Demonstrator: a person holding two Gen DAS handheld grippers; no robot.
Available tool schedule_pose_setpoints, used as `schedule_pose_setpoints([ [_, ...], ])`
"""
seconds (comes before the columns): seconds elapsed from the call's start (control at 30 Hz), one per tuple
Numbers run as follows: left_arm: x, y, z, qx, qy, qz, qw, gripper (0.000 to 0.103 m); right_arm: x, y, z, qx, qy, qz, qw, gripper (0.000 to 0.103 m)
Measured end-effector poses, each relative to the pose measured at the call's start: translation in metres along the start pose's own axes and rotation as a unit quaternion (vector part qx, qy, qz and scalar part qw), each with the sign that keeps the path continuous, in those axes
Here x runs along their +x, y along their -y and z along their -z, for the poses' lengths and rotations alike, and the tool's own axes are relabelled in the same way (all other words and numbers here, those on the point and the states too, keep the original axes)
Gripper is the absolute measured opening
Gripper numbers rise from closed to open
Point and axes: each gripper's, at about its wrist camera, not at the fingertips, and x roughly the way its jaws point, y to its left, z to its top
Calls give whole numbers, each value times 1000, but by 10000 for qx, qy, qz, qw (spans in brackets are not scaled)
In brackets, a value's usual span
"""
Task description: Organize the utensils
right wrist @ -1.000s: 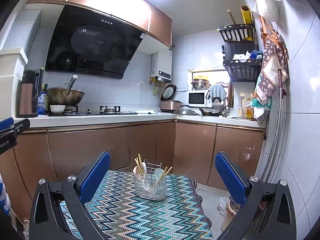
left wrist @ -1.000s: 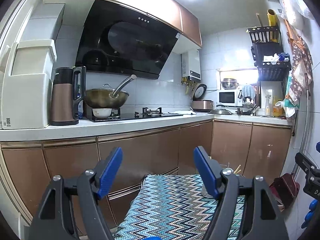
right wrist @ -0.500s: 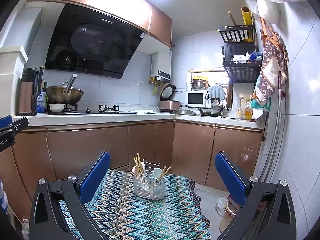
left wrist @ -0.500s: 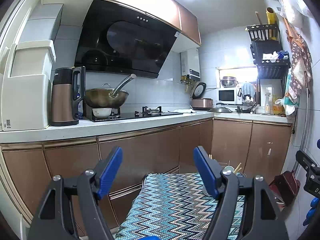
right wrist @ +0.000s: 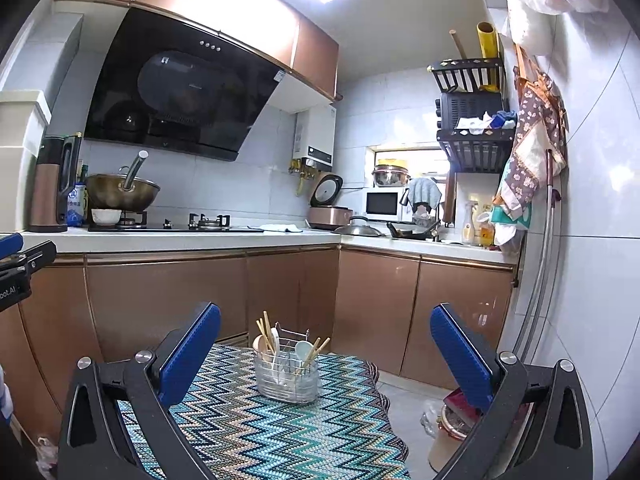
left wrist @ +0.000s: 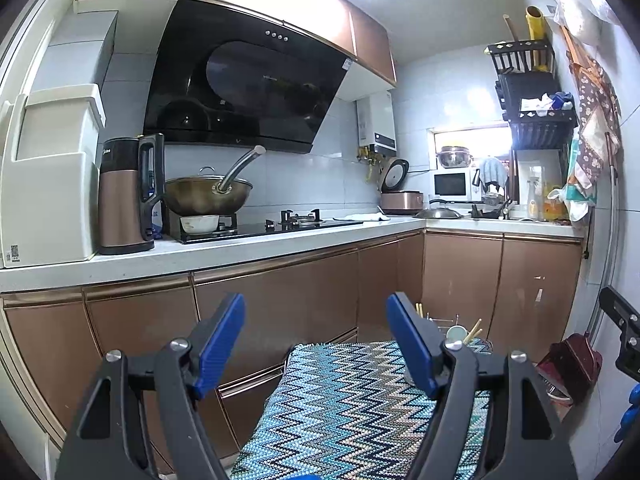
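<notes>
A clear utensil holder (right wrist: pixel 287 372) with a wire frame stands at the far end of a table covered by a zigzag-patterned cloth (right wrist: pixel 256 428). It holds wooden chopsticks (right wrist: pixel 265 330) and pale spoons (right wrist: pixel 303 348). My right gripper (right wrist: pixel 326 350) is open and empty, held above the near part of the table, short of the holder. My left gripper (left wrist: pixel 316 340) is open and empty, to the left. In the left wrist view the holder (left wrist: pixel 452 330) is mostly hidden behind the right finger.
Brown cabinets (right wrist: pixel 168 300) and a white counter (right wrist: pixel 180 240) run behind the table, with a wok (right wrist: pixel 122 194), kettle (right wrist: pixel 50 188) and rice cooker (right wrist: pixel 328 208). A tiled wall with a pipe (right wrist: pixel 540 280) stands at right. A bin (right wrist: pixel 452 436) sits on the floor at right.
Both grippers have drifted slightly; the holder sits a little lower and more central in the right wrist view and shows more in the left wrist view. Both stay open.
</notes>
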Motion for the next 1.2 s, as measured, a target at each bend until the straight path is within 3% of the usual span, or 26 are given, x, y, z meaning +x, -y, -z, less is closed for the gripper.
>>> schedule_pose_setpoints([
  [1.2,0,-13,0,-111,45,-144,9998,72,2,18,5,328,-72,282,9990,103],
])
